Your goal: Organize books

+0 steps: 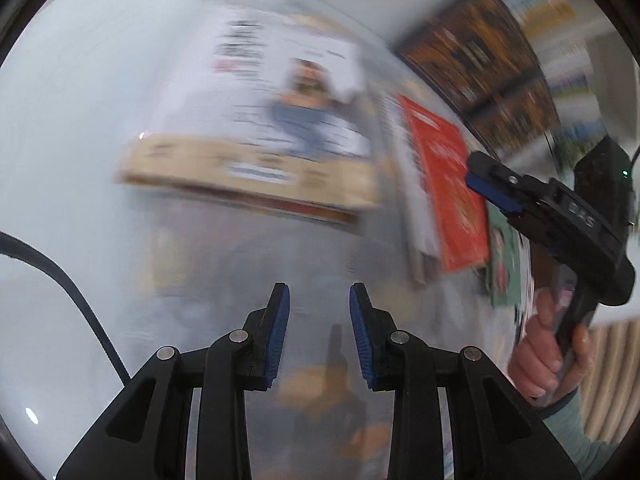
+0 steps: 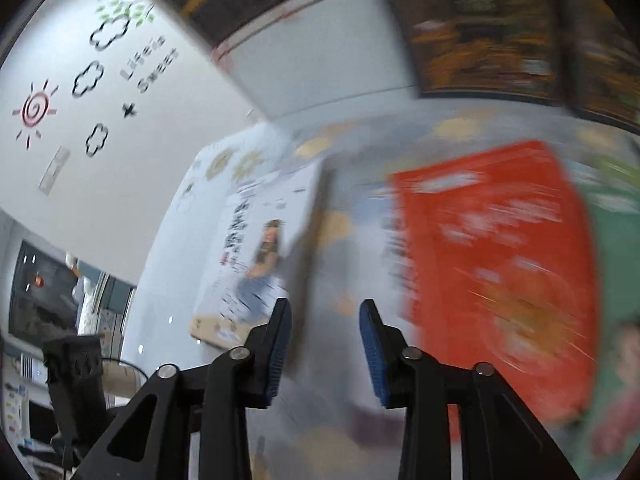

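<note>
Left gripper [image 1: 319, 312]: jaws spread a little, blue pads [image 1: 276, 336] apart, nothing between them, only glossy white desk [image 1: 72, 128] below. Right gripper [image 2: 325, 334]: jaws likewise parted, empty, hanging over bare desk surface. In the left wrist view, right gripper [image 1: 478, 182] seen from the side above the red book, jaws not readable from that angle; a hand [image 1: 548, 356] wrapped round its handle, pale sleeve below.

Both views heavily motion-blurred.

White book [image 1: 288, 92] with a seated figure on the cover lying flat mid-desk, stacked on a tan-edged volume [image 1: 248, 172]. Red book [image 1: 444, 184] just beside that stack, toward the desk's right side, lying over other books whose pale page edges show along its side. Green-covered book [image 1: 505, 264] partly under the red one's near corner. Dark brown-and-orange books [image 1: 472, 52] standing along the desk's far edge. Black cable [image 1: 76, 292] crossing the desk's left side.
</note>
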The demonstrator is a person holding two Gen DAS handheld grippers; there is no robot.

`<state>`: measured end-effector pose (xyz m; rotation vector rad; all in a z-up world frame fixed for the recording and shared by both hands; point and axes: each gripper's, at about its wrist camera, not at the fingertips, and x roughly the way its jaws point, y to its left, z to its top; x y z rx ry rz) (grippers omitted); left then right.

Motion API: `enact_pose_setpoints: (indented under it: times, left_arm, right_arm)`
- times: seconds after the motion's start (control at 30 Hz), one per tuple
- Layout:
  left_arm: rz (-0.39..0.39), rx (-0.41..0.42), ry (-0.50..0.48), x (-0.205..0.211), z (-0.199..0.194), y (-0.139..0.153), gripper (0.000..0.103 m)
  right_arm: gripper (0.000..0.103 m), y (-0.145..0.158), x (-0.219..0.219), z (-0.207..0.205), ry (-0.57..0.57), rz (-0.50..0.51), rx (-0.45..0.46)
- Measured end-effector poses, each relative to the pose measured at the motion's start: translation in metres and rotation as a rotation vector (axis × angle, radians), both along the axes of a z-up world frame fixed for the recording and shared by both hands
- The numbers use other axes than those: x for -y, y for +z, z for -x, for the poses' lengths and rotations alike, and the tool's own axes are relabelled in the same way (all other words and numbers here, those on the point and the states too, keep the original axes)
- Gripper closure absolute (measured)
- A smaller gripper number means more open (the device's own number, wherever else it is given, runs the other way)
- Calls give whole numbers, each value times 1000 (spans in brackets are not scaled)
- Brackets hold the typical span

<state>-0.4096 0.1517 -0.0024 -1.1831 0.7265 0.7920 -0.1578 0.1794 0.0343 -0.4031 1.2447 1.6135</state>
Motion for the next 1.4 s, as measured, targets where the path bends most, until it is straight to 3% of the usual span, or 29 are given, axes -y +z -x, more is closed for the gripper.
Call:
enact_pose_setpoints:
  times: [0.1, 0.17, 0.2, 0.23, 0.37, 0.43, 0.53, 0.6, 0.7, 0.9, 0.97, 1.03, 1.1, 1.3, 1.4]
  left_arm:
    - [-2, 43, -91, 6, -50, 9, 73]
    - [1, 49, -142, 12, -88, 13, 59]
    - [-3, 51, -166, 17, -109, 15, 47]
    - [-11, 56, -177, 23, -122, 17, 42]
    - [-16, 79, -228, 37, -182, 17, 42]
    - [-17, 52, -215, 40, -209, 11, 45]
    - [-14, 21, -173, 41, -236, 0, 53]
    - [-20, 11, -155, 44, -253, -4, 61]
    - [-43, -54, -136, 51, -267, -10, 79]
    - [-56, -65, -70, 60, -271, -10, 80]
    - [-50, -67, -100, 69, -270, -6, 80]
    - [-62, -92, -129, 81, -268, -2, 80]
    - [-39, -108, -140, 92, -263, -6, 80]
    - [76, -93, -177, 155, -262, -19, 80]
    - [82, -74, -155, 176, -257, -18, 79]
  right_arm:
    - [49, 7, 45, -50, -103, -10, 10]
    - [47, 11, 78, -88, -179, -22, 37]
    - [47, 12, 91, -103, -204, -20, 56]
    - [46, 11, 103, -119, -229, -15, 78]
    - [46, -5, 141, -191, -332, 48, 82]
    - [46, -13, 151, -215, -373, 77, 107]
    - [61, -29, 154, -239, -353, 133, 149]
    - [63, -35, 153, -248, -343, 134, 174]
    - [66, -40, 151, -257, -326, 137, 203]
    - [65, -43, 150, -241, -183, 120, 185]
    - [65, -41, 158, -231, -146, 119, 257]
    - [65, -41, 170, -227, -114, 118, 268]
    - [65, -46, 189, -231, -101, 129, 199]
    - [65, -64, 249, -234, -29, 209, 103]
    - [65, -79, 277, -242, -7, 245, -6]
